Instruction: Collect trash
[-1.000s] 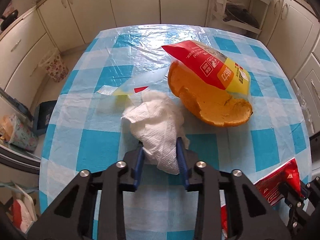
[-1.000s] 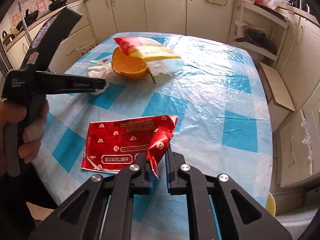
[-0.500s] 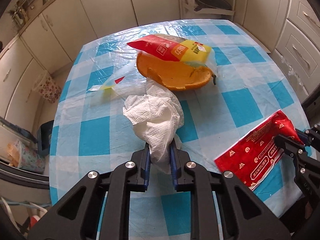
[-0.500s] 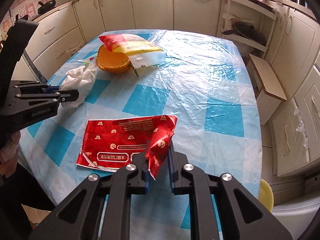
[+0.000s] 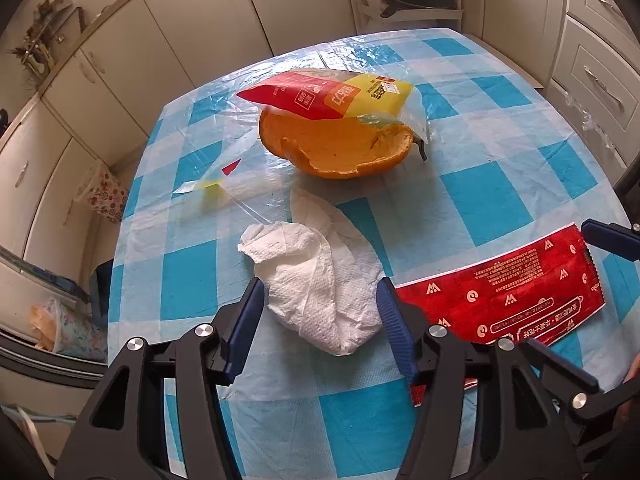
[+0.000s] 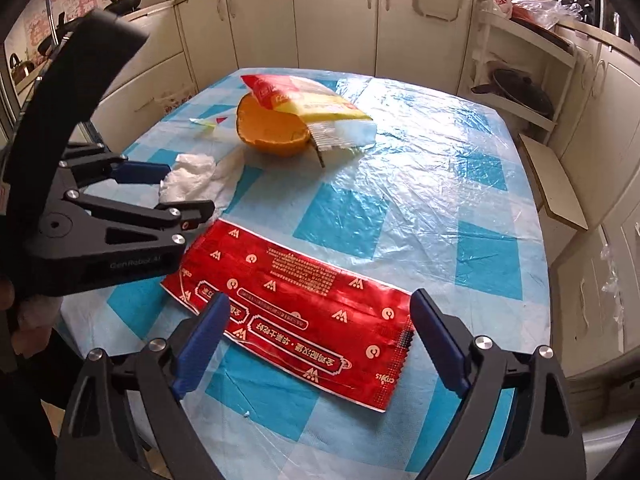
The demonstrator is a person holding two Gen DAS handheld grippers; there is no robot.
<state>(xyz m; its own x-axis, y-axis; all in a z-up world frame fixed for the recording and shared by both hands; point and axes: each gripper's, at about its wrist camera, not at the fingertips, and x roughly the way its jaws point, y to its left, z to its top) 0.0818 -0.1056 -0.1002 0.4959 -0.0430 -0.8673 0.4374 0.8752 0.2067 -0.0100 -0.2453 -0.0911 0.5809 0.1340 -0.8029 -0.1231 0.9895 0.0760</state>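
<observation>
Currently both sets of tongs stand apart, and neither clamps anything. The left tongs [image 5: 320, 316] have just been opening; the crumpled paper towel [image 5: 320, 292] lies between the blue pads, lower centre of the left wrist view, resting on the table [image 5: 500, 184] with no pad pressing it. The right tongs [image 6: 316, 336] have likewise just been opening, very wide; the flat red wrapper [image 6: 296, 304] lies on the table between and just ahead of the pads, lower centre of the right wrist view. In that same view the left tongs appear at left centre, with the towel beyond them.

Remaining trash sits higher in both frames: an orange rind [image 5: 340, 148] shaped like a bowl, a red and yellow snack bag [image 5: 332, 96] leaning on top of it, and a small clear wrapper scrap [image 5: 220, 184] to the left of the rind. No bin is identifiable from these views.

Hazards from this state:
- Thin foil. The red wrapper lies flat on a glossy plastic table cover; a re-grip is likely to slide over it or pinch the cover along with it.
- Edge loss. The wrapper and towel lie near the table's near edge; a nudge could push either off.
- Crowding. The two tongs work just beside each other, so a sideways move risks collision.
- Stacked items. Lifting the snack bag could tip or drag the rind beneath.
</observation>
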